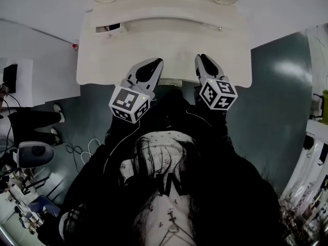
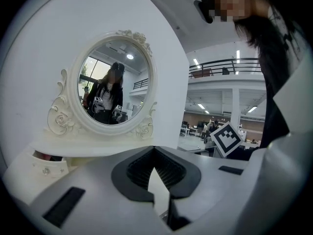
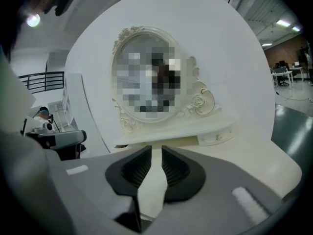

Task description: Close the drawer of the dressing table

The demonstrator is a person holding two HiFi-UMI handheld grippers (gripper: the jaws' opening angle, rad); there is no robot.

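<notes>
The cream dressing table [image 1: 102,60] stands against the wall, with its oval mirror [image 2: 113,89] [image 3: 146,77] behind. Its small left drawer [image 1: 110,28] [image 2: 46,168] is pulled out a little, and something reddish shows inside. The right drawer [image 1: 219,28] [image 3: 215,137] sits nearly flush. My left gripper [image 1: 152,64] [image 2: 154,148] hovers over the table's front edge with its tips touching, holding nothing. My right gripper [image 1: 202,60] [image 3: 156,148] is beside it, over the same edge. A narrow gap shows between its jaws, with nothing in it.
A person's legs and shoes [image 1: 36,119] are on the green floor to the left. Near them are cables [image 1: 82,147] and a grey device [image 1: 33,154]. White wall panels rise behind the table. Cluttered equipment [image 1: 312,188] lines the right side.
</notes>
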